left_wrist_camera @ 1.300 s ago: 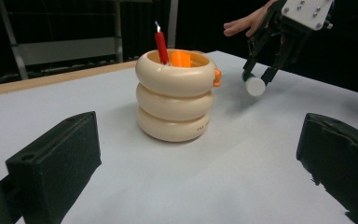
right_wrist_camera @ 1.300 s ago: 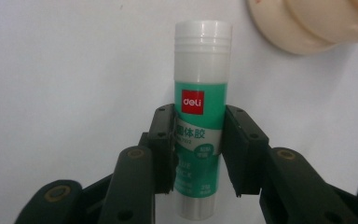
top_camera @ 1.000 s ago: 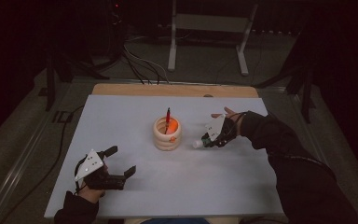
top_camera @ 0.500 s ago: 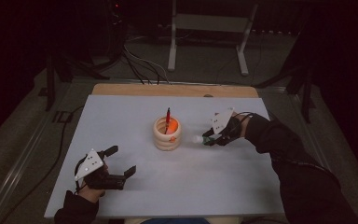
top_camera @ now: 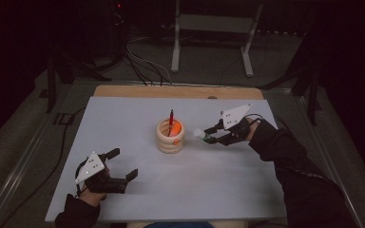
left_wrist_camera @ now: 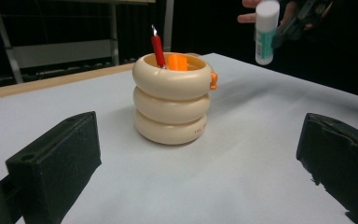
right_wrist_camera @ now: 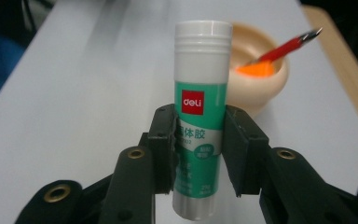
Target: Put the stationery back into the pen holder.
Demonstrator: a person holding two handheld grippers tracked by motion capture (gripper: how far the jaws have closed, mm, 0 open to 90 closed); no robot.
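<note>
A cream ringed pen holder (top_camera: 170,136) (left_wrist_camera: 172,97) (right_wrist_camera: 257,74) stands mid-table with a red pen (top_camera: 171,118) (left_wrist_camera: 157,46) (right_wrist_camera: 284,47) and something orange inside. My right gripper (top_camera: 210,133) (right_wrist_camera: 199,144) hovers just right of the holder, shut on a green-and-white glue stick (top_camera: 200,135) (right_wrist_camera: 200,116) (left_wrist_camera: 266,30) whose white cap points toward the holder. My left gripper (top_camera: 123,164) (left_wrist_camera: 200,154) rests near the front left of the table, jaws wide open with nothing between them, facing the holder.
The white table top (top_camera: 228,175) lies on a wooden board (top_camera: 180,91). Beyond the far edge stand a metal frame (top_camera: 214,28) and cables (top_camera: 142,61) on the dark floor.
My right gripper has risen a little with the glue stick and its top plate has tilted up. The left gripper has stayed put.
</note>
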